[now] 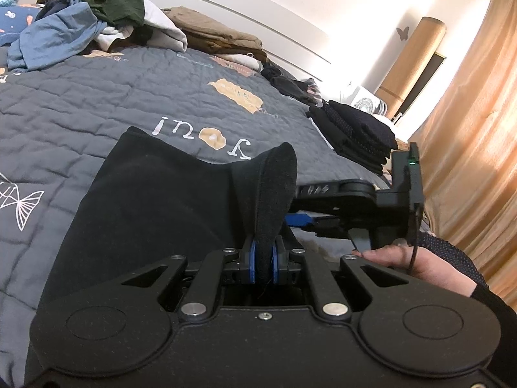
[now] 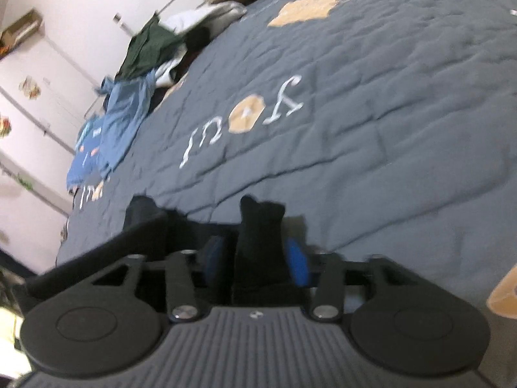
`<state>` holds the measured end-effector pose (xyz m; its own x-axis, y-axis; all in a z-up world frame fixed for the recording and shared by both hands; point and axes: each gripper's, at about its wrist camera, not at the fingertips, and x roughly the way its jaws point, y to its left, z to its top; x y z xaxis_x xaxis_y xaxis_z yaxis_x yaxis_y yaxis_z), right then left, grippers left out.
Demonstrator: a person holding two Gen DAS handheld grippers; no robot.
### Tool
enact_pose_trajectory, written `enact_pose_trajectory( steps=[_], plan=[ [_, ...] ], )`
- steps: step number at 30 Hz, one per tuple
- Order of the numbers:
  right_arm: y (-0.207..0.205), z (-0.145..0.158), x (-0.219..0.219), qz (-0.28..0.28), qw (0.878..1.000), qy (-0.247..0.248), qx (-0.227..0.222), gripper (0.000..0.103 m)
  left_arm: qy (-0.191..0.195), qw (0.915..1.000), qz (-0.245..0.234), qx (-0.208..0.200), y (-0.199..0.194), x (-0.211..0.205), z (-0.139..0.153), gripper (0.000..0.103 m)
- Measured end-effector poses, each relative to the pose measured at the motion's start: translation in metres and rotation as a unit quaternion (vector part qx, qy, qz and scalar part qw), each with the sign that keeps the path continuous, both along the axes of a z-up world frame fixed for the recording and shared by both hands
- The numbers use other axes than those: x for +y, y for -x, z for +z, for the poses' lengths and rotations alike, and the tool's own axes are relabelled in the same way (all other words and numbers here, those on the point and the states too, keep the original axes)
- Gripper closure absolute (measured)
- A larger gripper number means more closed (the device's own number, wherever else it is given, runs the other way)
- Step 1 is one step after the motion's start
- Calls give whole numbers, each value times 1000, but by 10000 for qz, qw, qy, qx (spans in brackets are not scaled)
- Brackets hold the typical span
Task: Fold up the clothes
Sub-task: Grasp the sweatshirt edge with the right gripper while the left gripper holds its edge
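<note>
Left gripper (image 1: 264,260) clamped on a fold of the black garment (image 1: 155,200), the cloth pinched between its blue pads (image 1: 253,263) and rising above them in a rounded flap; the rest of the garment spreads ahead and to the left of this gripper over the grey quilt (image 1: 97,97). Right gripper (image 2: 257,258) likewise closed on a bunch of the same black garment (image 2: 258,236), which stands up between its blue pads (image 2: 297,262); this view is motion-blurred. In the left wrist view, the right gripper (image 1: 310,218) lies just to the right of the left one, held by a hand (image 1: 397,260) in a dark sleeve (image 1: 458,252). Quilt lettering ahead of both grippers, seen upside down, reads "you" followed by one further letter, seemingly an "i", the "o" being a tan patch (image 1: 211,138); a white butterfly outline (image 1: 22,202) lies to the left. Far ahead and left: an unfolded heap with a blue garment (image 1: 55,38), a dark green garment (image 1: 119,3) and white cloth (image 1: 164,30). Ahead and right: a folded dark stack (image 1: 358,135), a white fan (image 1: 365,102), and tan curtains (image 1: 468,129).
</note>
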<state>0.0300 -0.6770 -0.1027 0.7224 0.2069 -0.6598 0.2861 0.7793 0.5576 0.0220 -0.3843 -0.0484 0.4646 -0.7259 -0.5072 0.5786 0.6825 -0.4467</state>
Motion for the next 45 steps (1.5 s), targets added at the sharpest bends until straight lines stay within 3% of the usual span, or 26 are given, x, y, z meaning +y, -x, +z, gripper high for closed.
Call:
enact_pose_trajectory(
  steps=[2, 9, 15, 17, 18, 21, 24, 25, 33, 37, 41, 45],
  plan=[
    [3, -2, -1, -158, 9999, -25, -29, 89, 4, 10000, -7, 2, 0, 0, 0, 93],
    [33, -9, -31, -810, 9898, -1062, -494, 94, 13, 10000, -39, -4, 1, 1, 0, 93],
    [48, -36, -52, -1320, 9602, -2309, -857, 95, 47, 10000, -27, 20, -1, 4, 0, 93],
    [50, -43, -55, -1372, 9560, -2438, -888, 95, 48, 10000, -29, 35, -2, 4, 0, 93],
    [50, -44, -55, -1335, 9589, -2356, -849, 95, 44, 10000, -34, 37, -2, 3, 0, 93],
    [43, -28, -45, -1037, 9815, -1462, -680, 92, 28, 10000, -25, 73, -3, 4, 0, 93],
    [45, 1, -36, -798, 9933, -510, -666, 91, 40, 9999, -14, 104, -4, 4, 0, 93],
    [43, 4, -33, -667, 9948, -437, -632, 91, 38, 9999, -15, 101, -4, 4, 0, 93],
    [29, 24, -5, 338, 9987, 150, -354, 91, 30, 10000, -15, 87, -3, 4, 0, 93],
    [21, 17, 3, 279, 9983, 461, -205, 88, 21, 10000, -20, 89, -3, 3, -1, 93],
    [14, 12, 6, 322, 9975, 627, 20, 62, 28, 9999, -23, 112, -4, 4, -1, 93],
    [12, 4, 15, 491, 9951, 831, 236, 60, 25, 9999, -27, 112, -4, 4, -1, 93]
  ],
)
